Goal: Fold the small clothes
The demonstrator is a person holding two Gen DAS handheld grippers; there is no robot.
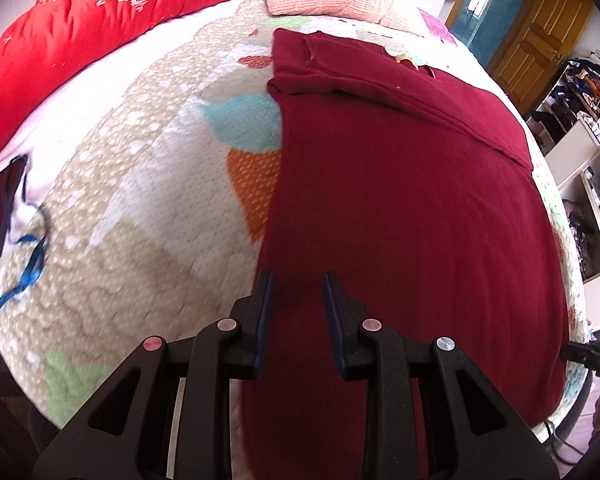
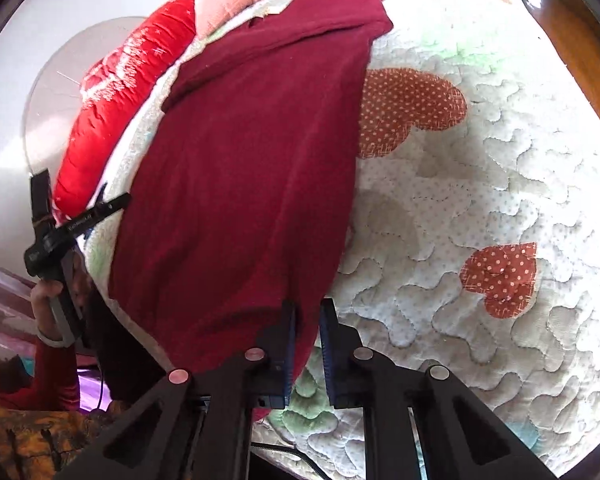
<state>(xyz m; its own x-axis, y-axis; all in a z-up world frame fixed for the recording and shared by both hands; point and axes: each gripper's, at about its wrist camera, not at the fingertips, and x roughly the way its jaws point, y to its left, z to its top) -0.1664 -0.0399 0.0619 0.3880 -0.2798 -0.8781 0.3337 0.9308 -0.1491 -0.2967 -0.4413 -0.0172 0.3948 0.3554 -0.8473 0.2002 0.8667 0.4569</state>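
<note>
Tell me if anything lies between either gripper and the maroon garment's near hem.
Nothing visible does. The left gripper sits right over the maroon garment near its hem, and the right gripper straddles the near right edge. The quilt beside it is bare there.

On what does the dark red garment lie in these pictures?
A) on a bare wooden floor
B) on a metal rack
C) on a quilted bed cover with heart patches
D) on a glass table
C: the dark red garment lies spread flat on the quilted bed cover, whose red dotted heart patches show beside it.
</note>
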